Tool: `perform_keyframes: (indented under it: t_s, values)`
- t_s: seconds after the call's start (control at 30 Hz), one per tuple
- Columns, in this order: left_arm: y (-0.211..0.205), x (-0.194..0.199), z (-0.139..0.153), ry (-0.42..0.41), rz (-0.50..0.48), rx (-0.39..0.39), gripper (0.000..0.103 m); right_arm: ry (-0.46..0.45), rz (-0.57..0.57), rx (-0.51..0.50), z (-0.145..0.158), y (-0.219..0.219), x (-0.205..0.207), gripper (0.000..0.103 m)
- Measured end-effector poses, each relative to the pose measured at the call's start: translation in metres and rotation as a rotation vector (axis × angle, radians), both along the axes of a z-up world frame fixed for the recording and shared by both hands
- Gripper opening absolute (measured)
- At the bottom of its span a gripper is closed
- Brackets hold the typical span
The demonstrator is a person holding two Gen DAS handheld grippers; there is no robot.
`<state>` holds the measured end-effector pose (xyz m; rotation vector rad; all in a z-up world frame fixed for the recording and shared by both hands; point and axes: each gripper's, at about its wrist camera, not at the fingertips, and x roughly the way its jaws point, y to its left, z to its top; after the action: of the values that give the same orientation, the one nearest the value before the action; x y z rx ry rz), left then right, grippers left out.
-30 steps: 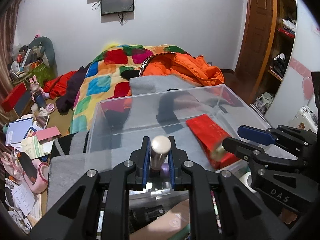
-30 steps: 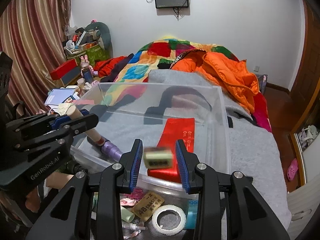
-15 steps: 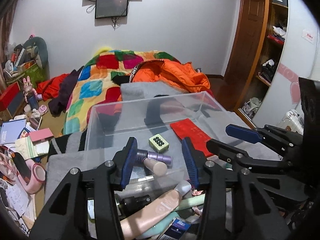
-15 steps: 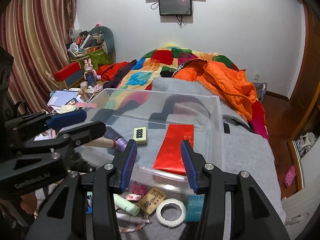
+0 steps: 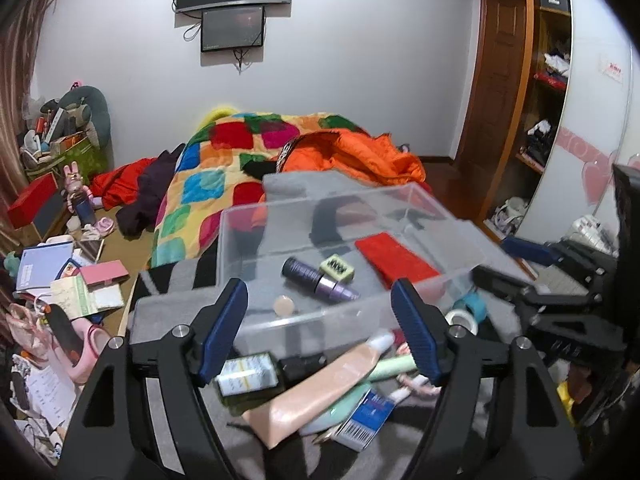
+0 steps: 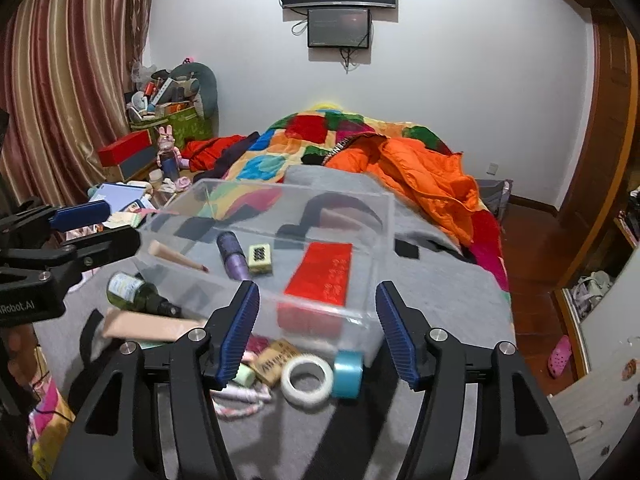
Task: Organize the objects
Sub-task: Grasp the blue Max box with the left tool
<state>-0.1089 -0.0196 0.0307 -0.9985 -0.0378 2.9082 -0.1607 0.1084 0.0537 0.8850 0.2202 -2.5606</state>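
A clear plastic bin (image 5: 452, 220) (image 6: 384, 216) stands on the grey blanket. In it lie a purple tube (image 5: 320, 280) (image 6: 232, 254), a green tile with dots (image 5: 337, 268) (image 6: 260, 258) and a red packet (image 5: 394, 260) (image 6: 324, 274). My left gripper (image 5: 320, 332) is open and empty, hovering over the loose pile in front of the bin. My right gripper (image 6: 318, 328) is open and empty, just before the bin's near wall. Each gripper also shows at the edge of the other's view.
In front of the bin lie a peach tube (image 5: 316, 392) (image 6: 148, 326), a green bottle (image 5: 248, 376) (image 6: 136, 292), a white tape roll (image 6: 307, 378), a blue tape roll (image 6: 347, 372) and a blue box (image 5: 366, 416). Bedding lies behind; clutter covers the floor on the left.
My left gripper let go of the purple tube and my right gripper dropped the green tile; both now lie in the bin. Both grippers opened wide and drew back toward the pile.
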Motion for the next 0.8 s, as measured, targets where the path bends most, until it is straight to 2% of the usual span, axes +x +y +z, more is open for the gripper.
perform_keyframes:
  t_s: [0.27,0.43,0.57,0.8]
  values:
    - [-0.009,0.012,-0.040,-0.105,0.005,-0.015,0.074,-0.093,-0.016,0.030,-0.032,0.016,0.007,0.057]
    - [-0.013,0.018,-0.062,-0.171,0.001,0.030,0.074,-0.154,-0.023,0.036,-0.052,0.022,0.010,0.057]
    - [-0.004,0.027,-0.067,-0.175,-0.020,0.033,0.074,-0.172,-0.025,0.031,-0.059,0.024,0.011,0.057]
    - [0.024,0.040,-0.068,-0.146,-0.068,-0.019,0.074,-0.180,-0.032,0.010,-0.062,0.018,0.003,0.057]
